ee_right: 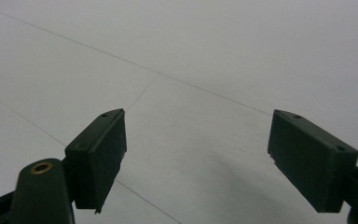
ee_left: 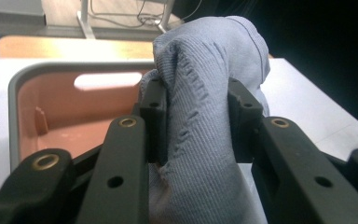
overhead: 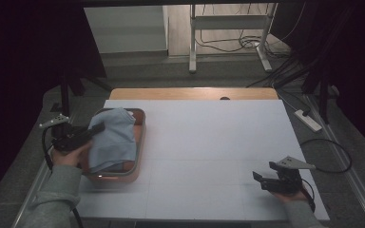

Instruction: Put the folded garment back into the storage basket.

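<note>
A light blue ribbed cloth [overhead: 112, 138] hangs over a salmon-coloured bin with a grey rim [overhead: 141, 124] at the table's left. My left gripper [overhead: 95, 129] is shut on the cloth from the left. In the left gripper view the cloth [ee_left: 200, 93] bulges up between the jaws, with the bin's hollow inside [ee_left: 70, 116] behind. My right gripper [overhead: 259, 179] rests low over the white table top [overhead: 209, 142] at the front right. Its fingers [ee_right: 98, 154] stand wide apart with nothing between them.
The white sheet ends short of the wooden table edge [overhead: 190, 93] at the back. A power strip [overhead: 308, 120] and cables lie on the floor to the right, and a metal stand [overhead: 228, 28] is behind the table.
</note>
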